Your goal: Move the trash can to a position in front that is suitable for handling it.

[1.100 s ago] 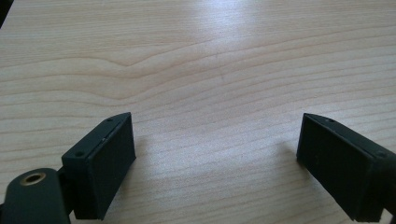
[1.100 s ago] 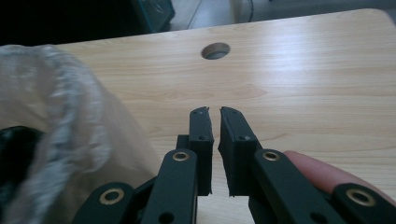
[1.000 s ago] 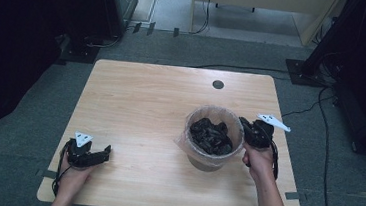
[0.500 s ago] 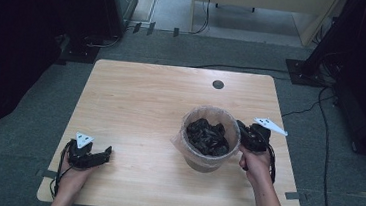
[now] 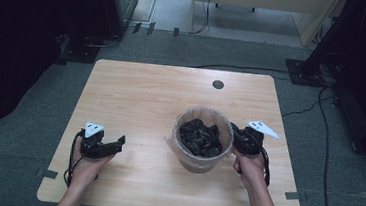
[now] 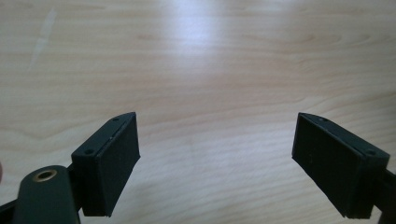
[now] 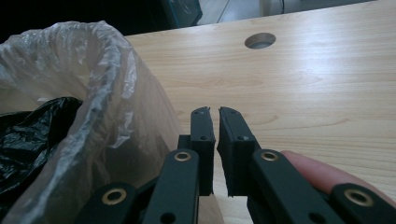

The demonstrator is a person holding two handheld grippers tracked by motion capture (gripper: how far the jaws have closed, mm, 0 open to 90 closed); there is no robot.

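Note:
A small bin with a clear plastic liner [image 5: 199, 162] stands right of the table's middle, and crumpled black material [image 5: 200, 136] lies inside it. My right gripper [image 5: 234, 131] rests against the bin's right side. In the right gripper view its jaws [image 7: 214, 113] are shut with nothing between them, the liner [image 7: 109, 79] bulges just to their left, and the black material [image 7: 28, 135] shows inside. My left gripper [image 5: 118, 144] is held near the table's front left, pointing right. Its jaws [image 6: 217, 163] stand wide open over bare wood.
The wooden table [image 5: 136, 94] has a round cable hole [image 5: 217, 84] near its far edge, also seen as the hole [image 7: 260, 40] ahead of the right jaws. Cables [image 5: 321, 102] run over the grey carpet to the right, and dark furniture stands beyond the table.
My left gripper has lifted a little and moved to the right. The bin and the right gripper beside it have shifted slightly left.

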